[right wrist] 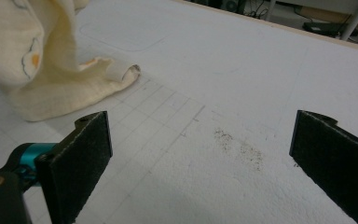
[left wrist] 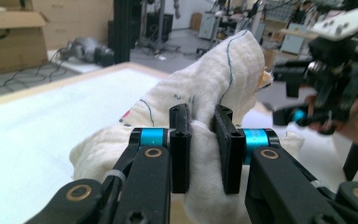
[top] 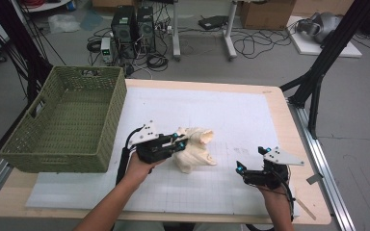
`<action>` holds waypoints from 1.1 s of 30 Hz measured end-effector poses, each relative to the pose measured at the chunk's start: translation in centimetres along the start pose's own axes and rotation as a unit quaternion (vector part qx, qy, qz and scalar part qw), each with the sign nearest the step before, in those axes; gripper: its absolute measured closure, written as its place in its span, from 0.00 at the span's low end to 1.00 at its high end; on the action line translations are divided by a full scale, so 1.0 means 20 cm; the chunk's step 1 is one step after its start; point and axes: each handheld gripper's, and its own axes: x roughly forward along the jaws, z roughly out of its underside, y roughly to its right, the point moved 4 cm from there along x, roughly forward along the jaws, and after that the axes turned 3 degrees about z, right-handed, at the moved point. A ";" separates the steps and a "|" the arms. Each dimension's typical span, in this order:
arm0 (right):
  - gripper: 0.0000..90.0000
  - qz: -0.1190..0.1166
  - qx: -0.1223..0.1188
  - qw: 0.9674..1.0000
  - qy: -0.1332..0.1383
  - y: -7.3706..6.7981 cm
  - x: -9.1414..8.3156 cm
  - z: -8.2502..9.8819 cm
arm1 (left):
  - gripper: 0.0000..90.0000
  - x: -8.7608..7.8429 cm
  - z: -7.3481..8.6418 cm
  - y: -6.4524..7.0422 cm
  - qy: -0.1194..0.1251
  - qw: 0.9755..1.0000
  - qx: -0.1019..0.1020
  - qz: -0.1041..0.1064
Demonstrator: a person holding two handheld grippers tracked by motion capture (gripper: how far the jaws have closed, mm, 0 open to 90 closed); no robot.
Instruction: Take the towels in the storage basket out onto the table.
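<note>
A cream-white cloth (top: 195, 149) lies bunched in the middle of the white mat, one end raised. My left gripper (top: 179, 142) comes at it from the left, shut on a fold of the cloth (left wrist: 205, 140), which is pinched between the two black pads. My right gripper (top: 250, 166) rests low on the mat to the right of the cloth, apart from it. In the right gripper view its jaws stand wide open over bare mat, with the cloth (right wrist: 51, 70) off to the upper left.
A green woven basket (top: 62, 120) stands at the table's left edge, close beside my left hand. The white gridded mat (top: 231, 115) covers most of the wooden table. Cables, computer towers and black frame legs stand on the floor beyond.
</note>
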 end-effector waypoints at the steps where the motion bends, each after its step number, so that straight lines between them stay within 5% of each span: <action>1: 0.05 -0.001 0.001 1.000 -0.001 0.00 0.00 0.00 | 0.86 -0.02 0.01 -0.01 -0.003 1.000 -0.006 -0.002; 9: 0.05 -0.001 -0.002 1.000 -0.005 -0.01 0.01 0.00 | 0.83 -0.17 0.10 -0.04 -0.024 0.999 -0.029 -0.028; 18: 0.05 -0.002 0.000 1.000 -0.008 -0.02 0.02 0.00 | 0.79 -0.33 0.19 -0.07 -0.068 0.994 -0.047 -0.073; 27: 0.05 -0.020 -0.006 1.000 -0.008 -0.05 0.07 -0.03 | 0.47 -0.46 0.16 -0.08 -0.073 0.989 -0.048 -0.118; 33: 0.05 -0.052 -0.003 0.998 -0.022 -0.12 0.16 -0.07 | 0.40 -0.49 0.11 -0.08 -0.063 0.989 -0.045 -0.124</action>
